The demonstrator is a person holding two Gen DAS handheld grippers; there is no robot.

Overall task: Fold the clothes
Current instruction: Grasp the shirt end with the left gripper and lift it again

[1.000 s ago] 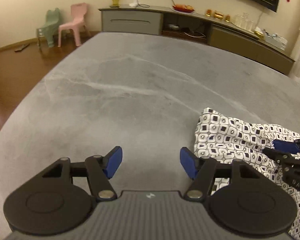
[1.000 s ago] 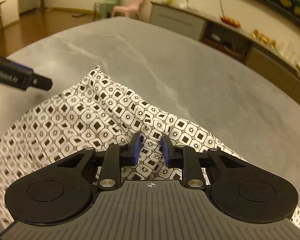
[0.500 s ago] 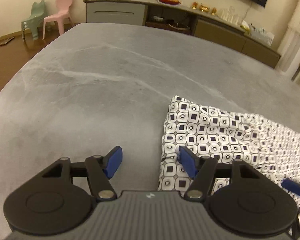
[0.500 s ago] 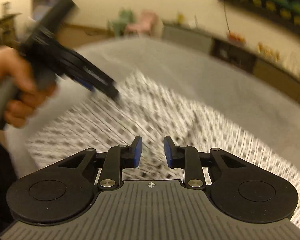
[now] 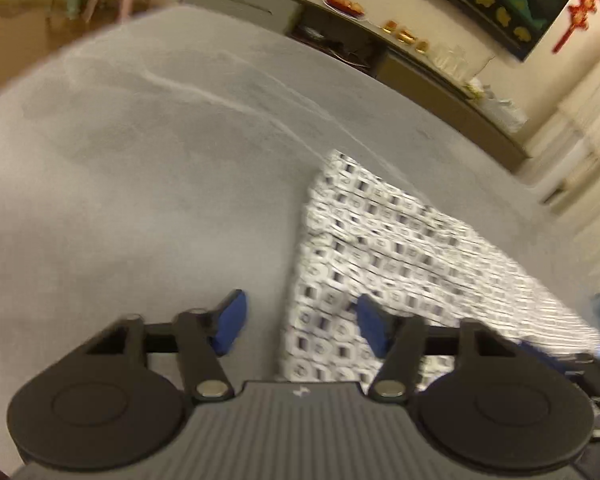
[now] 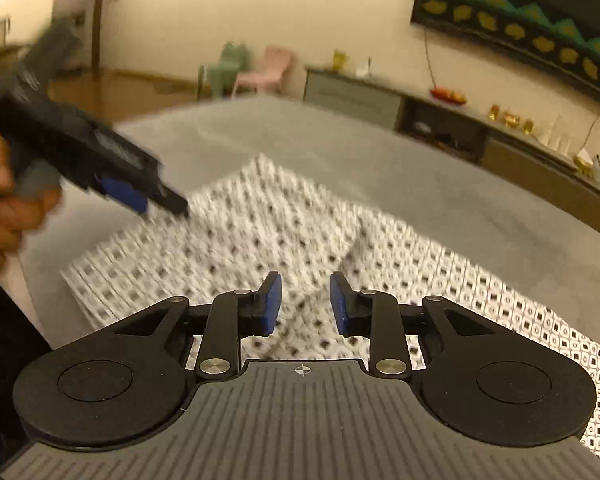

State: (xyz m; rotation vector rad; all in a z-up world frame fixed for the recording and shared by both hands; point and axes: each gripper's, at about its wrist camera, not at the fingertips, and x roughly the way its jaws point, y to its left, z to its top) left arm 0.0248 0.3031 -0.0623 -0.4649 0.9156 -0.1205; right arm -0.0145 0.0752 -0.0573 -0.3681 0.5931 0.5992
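Left wrist view: left claw (image 5: 298, 322), wide open and empty, straddles the patterned garment's (image 5: 380, 248) near-left edge; right claw (image 6: 305, 303), half-open and empty, hovers mid-cloth.

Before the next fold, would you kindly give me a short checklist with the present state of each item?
1. Left gripper open: ok, pads wide apart.
2. Right gripper open: ok, a gap shows between the pads.
3. Nothing held: ok, the cloth lies beneath both, in neither.
4. Left gripper lined up with the cloth's edge: ok, the edge sits between its pads.
5. Cloth flat: not ok, a crease rises near the middle.
6. Cloth wholly on the table: cannot tell, its near part is hidden.
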